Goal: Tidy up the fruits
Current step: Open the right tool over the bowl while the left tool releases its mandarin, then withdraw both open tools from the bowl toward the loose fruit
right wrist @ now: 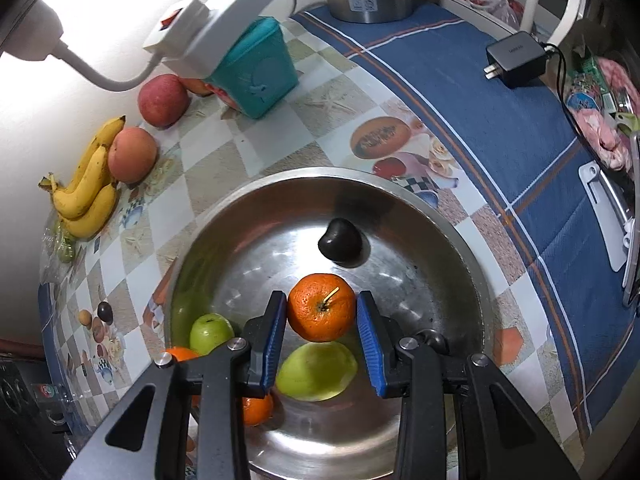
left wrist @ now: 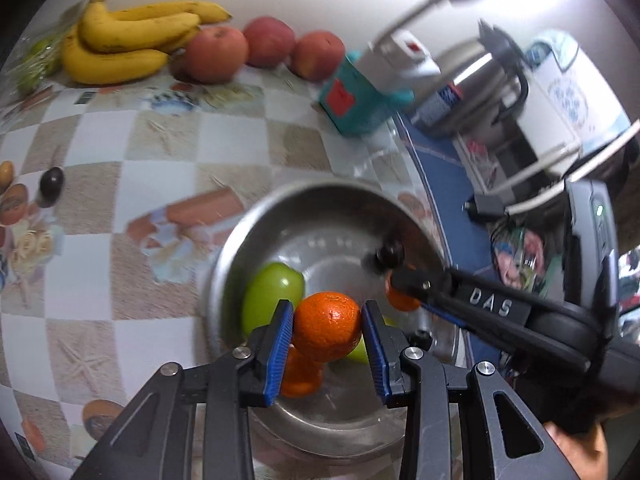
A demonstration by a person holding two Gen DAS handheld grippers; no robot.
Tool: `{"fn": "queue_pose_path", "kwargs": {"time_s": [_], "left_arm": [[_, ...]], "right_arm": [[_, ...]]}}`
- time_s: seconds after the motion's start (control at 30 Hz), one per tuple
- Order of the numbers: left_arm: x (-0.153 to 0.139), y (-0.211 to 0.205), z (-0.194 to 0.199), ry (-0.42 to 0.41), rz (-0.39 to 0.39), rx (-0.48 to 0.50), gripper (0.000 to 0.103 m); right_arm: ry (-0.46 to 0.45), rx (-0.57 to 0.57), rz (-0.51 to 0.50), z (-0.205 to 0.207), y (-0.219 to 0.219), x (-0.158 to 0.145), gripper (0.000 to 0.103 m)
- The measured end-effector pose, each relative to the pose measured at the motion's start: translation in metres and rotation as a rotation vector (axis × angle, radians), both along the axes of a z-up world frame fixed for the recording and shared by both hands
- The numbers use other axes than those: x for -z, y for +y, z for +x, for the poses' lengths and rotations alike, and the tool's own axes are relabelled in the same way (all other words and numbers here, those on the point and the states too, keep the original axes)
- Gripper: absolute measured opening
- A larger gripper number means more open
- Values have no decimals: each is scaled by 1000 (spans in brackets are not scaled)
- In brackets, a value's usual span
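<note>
Checkered, picture-printed oilcloth (right wrist: 224,148) covers the counter, with a blue striped cloth (right wrist: 500,120) laid over its far side and a wide steel bowl (right wrist: 448,232) sitting where the two meet. Each gripper clamps an orange over that bowl: the left gripper (left wrist: 327,326) squeezes a bright, pebbly-skinned orange (left wrist: 326,326) between its blue pads, and the right gripper (right wrist: 322,307) pinches a second orange (right wrist: 320,306) whose pale stem pokes up from the dimpled top. Down in the bowl lie a small green apple (right wrist: 210,332), a larger yellow-green fruit (right wrist: 316,372), a dark plum-like fruit (right wrist: 340,240) near the far wall, and more oranges (right wrist: 256,410) partly hidden under the fingers. Against the white wall, well apart from the bowl, sit a bunch of freckled yellow bananas (left wrist: 128,40) and a row of red apples (left wrist: 268,42), beside a teal box (right wrist: 252,76) carrying a white power strip (right wrist: 216,20).
</note>
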State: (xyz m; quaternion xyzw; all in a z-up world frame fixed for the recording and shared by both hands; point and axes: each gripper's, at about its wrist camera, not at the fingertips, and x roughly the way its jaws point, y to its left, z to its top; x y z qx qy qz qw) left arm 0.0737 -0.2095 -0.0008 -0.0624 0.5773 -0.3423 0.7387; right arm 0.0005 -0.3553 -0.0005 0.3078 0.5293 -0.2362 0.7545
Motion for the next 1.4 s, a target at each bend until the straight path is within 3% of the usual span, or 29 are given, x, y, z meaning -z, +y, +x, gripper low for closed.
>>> {"fn": "queue_pose_path", "kwargs": {"time_s": [0.43, 0.73, 1.07, 1.13, 1.2, 1.27, 1.37, 1.4], "left_arm": [[7, -7, -3, 8, 45, 8, 40], [-11, -2, -2, -19, 20, 8, 42], [-17, 28, 18, -38, 109, -106, 46], [-17, 36, 22, -37, 142, -143, 59], [-16, 48, 27, -40, 191, -201, 76], [-13, 59, 32, -47, 235, -251, 79], [-8, 74, 38, -54, 295, -308, 85], [-6, 78, 40, -53, 311, -331, 91]], "right_arm": [[16, 14, 26, -1, -5, 5, 38], [-14, -9, -3, 1, 0, -14, 44], [-56, -30, -28, 3, 7, -36, 44], [-55, -31, -33, 3, 8, -37, 45], [-50, -35, -39, 5, 10, -36, 63], [-40, -47, -37, 7, 12, -32, 70], [-18, -63, -44, 11, 18, -28, 70], [-13, -70, -49, 12, 20, -27, 71]]}}
